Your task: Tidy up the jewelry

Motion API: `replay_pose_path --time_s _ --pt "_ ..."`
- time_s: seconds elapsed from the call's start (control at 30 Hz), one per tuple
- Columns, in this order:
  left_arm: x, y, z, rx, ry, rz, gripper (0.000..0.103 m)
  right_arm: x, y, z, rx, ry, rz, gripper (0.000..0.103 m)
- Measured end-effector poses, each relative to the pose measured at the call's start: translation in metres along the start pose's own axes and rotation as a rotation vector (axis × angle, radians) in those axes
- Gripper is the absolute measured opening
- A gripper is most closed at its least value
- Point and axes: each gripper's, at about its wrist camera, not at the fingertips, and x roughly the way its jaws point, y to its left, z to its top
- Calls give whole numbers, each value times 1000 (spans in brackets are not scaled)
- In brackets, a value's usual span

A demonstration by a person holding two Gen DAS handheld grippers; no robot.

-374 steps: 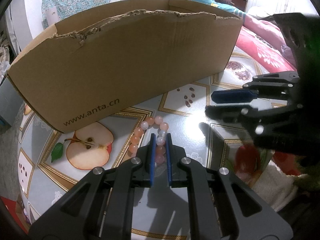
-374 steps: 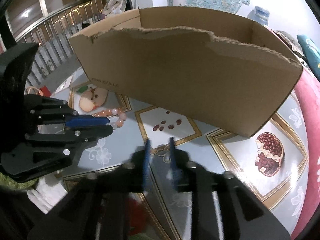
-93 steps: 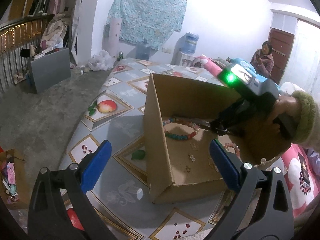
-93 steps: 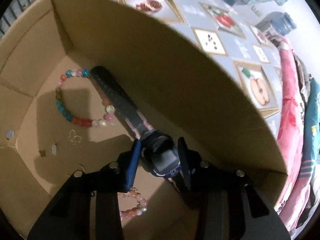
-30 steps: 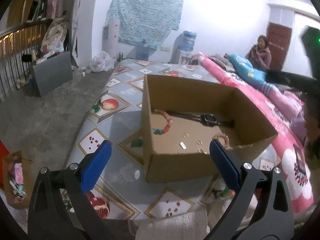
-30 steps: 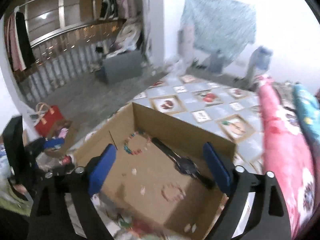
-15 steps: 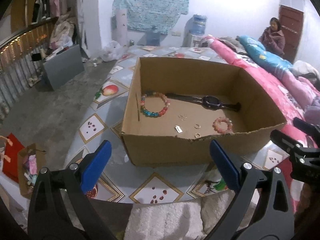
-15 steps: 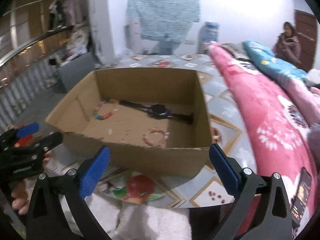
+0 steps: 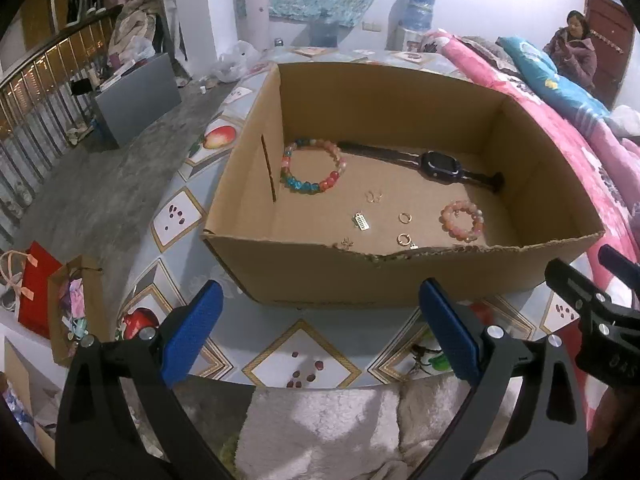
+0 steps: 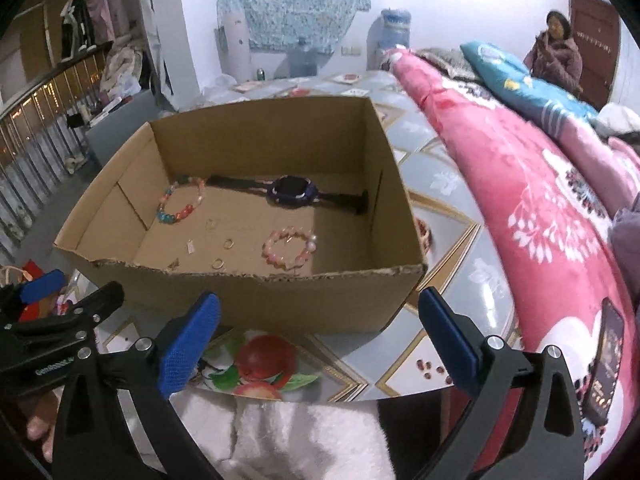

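An open cardboard box (image 9: 400, 280) (image 10: 280, 300) stands on the fruit-patterned tablecloth. Inside lie a multicoloured bead bracelet (image 9: 312, 166) (image 10: 180, 200), a dark watch (image 9: 438, 163) (image 10: 294, 191), a small pink bead bracelet (image 9: 462, 219) (image 10: 289, 249) and several small gold earrings and charms (image 9: 404, 218) (image 10: 228, 244). My left gripper (image 9: 320, 336) is open and empty, in front of the box's torn near wall. My right gripper (image 10: 316, 332) is also wide open and empty, just short of the same wall. Each gripper shows at the edge of the other's view.
A white fluffy towel (image 9: 328, 428) (image 10: 304, 440) lies below both grippers at the table's near edge. Pink floral bedding (image 10: 540, 216) runs along the right. A person (image 9: 572, 48) sits at the back right. A red bag (image 9: 38, 288) stands on the floor, left.
Both grippers have dropped and drawn back in front of the box's near wall, and both views now look down into it. The jewelry lies as before.
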Motion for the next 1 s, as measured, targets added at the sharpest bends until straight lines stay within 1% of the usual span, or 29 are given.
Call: replay_pose_path --time_s 0.17,0.3,0.47,0.57,1.0 --pt "4 -6 3 3 19 -3 95 4 3 0 9 22 22 97" --pt "3 -11 3 20 32 10 95 6 6 -2 5 32 26 97" --pt "4 -15 4 27 36 17 95 10 8 -4 -7 44 18 97" --pt "4 -15 4 22 38 11 95 11 7 -4 -3 49 16 97" --pt "7 -18 4 28 44 26 95 17 3 -5 11 62 2 97"
